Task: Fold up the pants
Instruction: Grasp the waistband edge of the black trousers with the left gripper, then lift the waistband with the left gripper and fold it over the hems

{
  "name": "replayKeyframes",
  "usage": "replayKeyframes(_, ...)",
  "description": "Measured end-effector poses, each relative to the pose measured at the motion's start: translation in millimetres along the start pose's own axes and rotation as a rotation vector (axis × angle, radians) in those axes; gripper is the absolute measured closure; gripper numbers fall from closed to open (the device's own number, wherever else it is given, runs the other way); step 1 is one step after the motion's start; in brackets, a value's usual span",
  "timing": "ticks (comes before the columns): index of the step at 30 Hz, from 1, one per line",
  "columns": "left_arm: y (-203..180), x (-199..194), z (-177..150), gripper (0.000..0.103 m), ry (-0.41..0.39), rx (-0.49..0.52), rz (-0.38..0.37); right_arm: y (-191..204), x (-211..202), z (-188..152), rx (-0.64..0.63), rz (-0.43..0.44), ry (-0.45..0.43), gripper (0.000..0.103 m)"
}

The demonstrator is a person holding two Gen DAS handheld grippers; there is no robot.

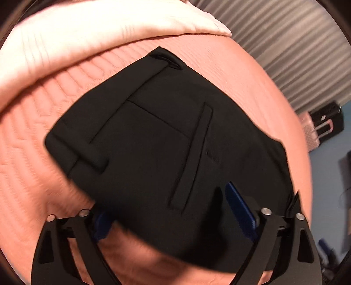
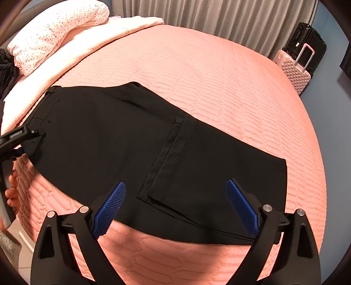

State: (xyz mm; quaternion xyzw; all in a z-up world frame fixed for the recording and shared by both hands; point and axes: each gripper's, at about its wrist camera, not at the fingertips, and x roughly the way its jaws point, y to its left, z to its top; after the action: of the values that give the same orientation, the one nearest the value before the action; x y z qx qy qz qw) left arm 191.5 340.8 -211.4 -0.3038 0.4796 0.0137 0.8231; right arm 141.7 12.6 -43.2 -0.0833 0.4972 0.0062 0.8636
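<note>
Underneath, a quilted pink bedspread (image 2: 219, 87) carries my folded black pants (image 2: 131, 142); grey curtains (image 2: 219, 17) and suitcases (image 2: 298, 65) stand behind. Both my left gripper (image 1: 171, 210) and right gripper (image 2: 175, 208) gape, clamping nothing. Lettering on the left gripper is unreadable.

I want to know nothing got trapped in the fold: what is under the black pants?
The black pants lie folded on the pink quilted bedspread, which shows all around them. Whatever sits directly beneath or between their layers is covered and cannot be seen.

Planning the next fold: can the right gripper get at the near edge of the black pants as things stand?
Probably yes. The right gripper hangs open right over the near edge of the black pants, which lie flat on the pink bedspread; nothing sits between.
</note>
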Motion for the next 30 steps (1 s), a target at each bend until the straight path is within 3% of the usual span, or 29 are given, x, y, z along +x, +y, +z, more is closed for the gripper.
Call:
replayKeyframes(4, -1, 3, 11, 0.013, -0.048, -0.034, -0.002, -8, -8, -5, -0.003, -0.016, -0.026, 0.011)
replayKeyframes(5, -4, 4, 12, 0.020, -0.061, -0.019, 0.023, -12, -9, -6, 0.000, -0.021, -0.028, 0.012)
replayKeyframes(7, -17, 7, 12, 0.040, -0.087, 0.078, 0.158, -23, -14, -11, 0.018, -0.032, -0.034, 0.011)
replayKeyframes(10, -37, 1, 11, 0.087, -0.143, 0.171, 0.200, -48, -18, -19, 0.072, -0.052, -0.028, 0.012)
replayKeyframes(15, -87, -24, 14, 0.090, -0.244, 0.283, 0.222, -97, -23, -37, 0.174, -0.080, -0.025, 0.011)
replayKeyframes(17, -119, -40, 11, 0.091, -0.277, 0.338, 0.190, -116, -26, -43, 0.205, -0.095, -0.026, 0.011)
replayKeyframes(20, -193, -68, -10, 0.091, -0.323, 0.484, 0.122, -147, -31, -55, 0.257, -0.115, -0.036, 0.011)
replayKeyframes(22, -251, -81, -41, 0.091, -0.337, 0.623, 0.071, -170, -37, -66, 0.299, -0.123, -0.048, 0.011)
replayKeyframes(26, -352, -69, -125, 0.090, -0.253, 0.867, -0.034, -212, -46, -86, 0.376, -0.144, -0.063, 0.011)
replayKeyframes(27, -378, -50, -158, 0.089, -0.198, 0.943, -0.042, -223, -48, -96, 0.400, -0.149, -0.062, 0.011)
replayKeyframes(30, -410, 15, -228, 0.082, -0.022, 1.031, -0.064, -252, -49, -120, 0.454, -0.153, -0.047, 0.011)
